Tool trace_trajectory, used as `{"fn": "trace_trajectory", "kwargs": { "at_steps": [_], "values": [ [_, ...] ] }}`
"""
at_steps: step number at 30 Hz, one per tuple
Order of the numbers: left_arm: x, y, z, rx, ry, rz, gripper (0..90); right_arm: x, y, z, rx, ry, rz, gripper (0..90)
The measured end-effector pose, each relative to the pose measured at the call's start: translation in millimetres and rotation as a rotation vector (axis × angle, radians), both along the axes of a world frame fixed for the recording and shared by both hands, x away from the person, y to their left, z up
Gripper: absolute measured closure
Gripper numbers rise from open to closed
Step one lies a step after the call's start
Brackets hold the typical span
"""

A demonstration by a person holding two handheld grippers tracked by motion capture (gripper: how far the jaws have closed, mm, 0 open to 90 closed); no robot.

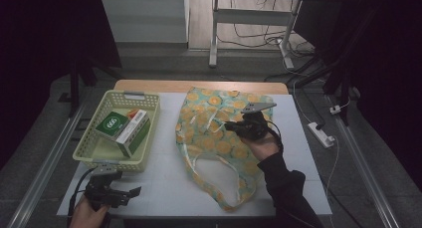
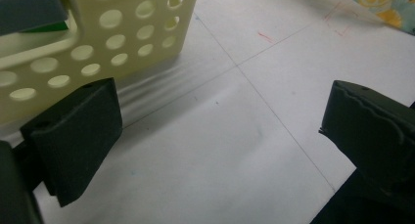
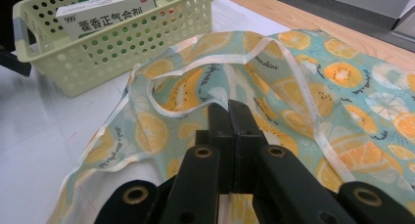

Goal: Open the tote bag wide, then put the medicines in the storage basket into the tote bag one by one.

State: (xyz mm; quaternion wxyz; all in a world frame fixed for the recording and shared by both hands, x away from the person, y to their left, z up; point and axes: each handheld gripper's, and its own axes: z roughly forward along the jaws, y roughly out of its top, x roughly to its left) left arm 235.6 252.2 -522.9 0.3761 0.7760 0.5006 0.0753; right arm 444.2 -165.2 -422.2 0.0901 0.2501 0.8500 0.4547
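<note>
Starting at the left edge of the high view, the left gripper (image 1: 130, 192) sits low at the near corner of the white table (image 1: 164, 188), jaws spread wide with nothing between them; its own view shows bare tabletop in the gap and the perforated wall of the basket (image 2: 122, 33) just beside one jaw. That pale yellow-green basket (image 1: 102, 161) stands on the table's left side, and inside it lies a green-and-white medicine box (image 1: 124, 128), tilted against the wall. Moving across to the middle, the orange-slice tote bag (image 1: 209, 138) lies spread on the table, its white handles (image 1: 209, 161) looped toward the near edge. Over the bag's right half is the right gripper (image 1: 238, 127), jaws clamped tight together, and in the right gripper view they pinch the bag's fabric (image 3: 195, 87) at its mouth, lifting a fold of it off the table.
</note>
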Motion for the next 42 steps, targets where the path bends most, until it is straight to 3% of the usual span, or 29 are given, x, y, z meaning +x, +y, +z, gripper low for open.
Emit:
{"fn": "trace_trajectory", "kwargs": {
  "at_steps": [10,24,30,42],
  "values": [
    [-0.5,0.6,0.1,-0.003,-0.001,0.003,1.5,-0.1,-1.5,7.5,0.022,-0.016,-0.009,89.4],
    [-2.3,4.5,0.9,-0.032,-0.016,0.021,0.0,-0.2,-0.4,2.6,-0.01,-0.023,0.011,89.4],
    [-3.1,5.5,1.9,-0.021,-0.023,0.024,0.0,0.4,-1.1,2.1,-0.004,-0.019,0.006,89.4],
    [-7.3,8.2,13.5,-0.02,-0.077,0.024,0.0,2.4,-3.1,1.1,0.003,-0.007,-0.006,89.5]
  ]
}}
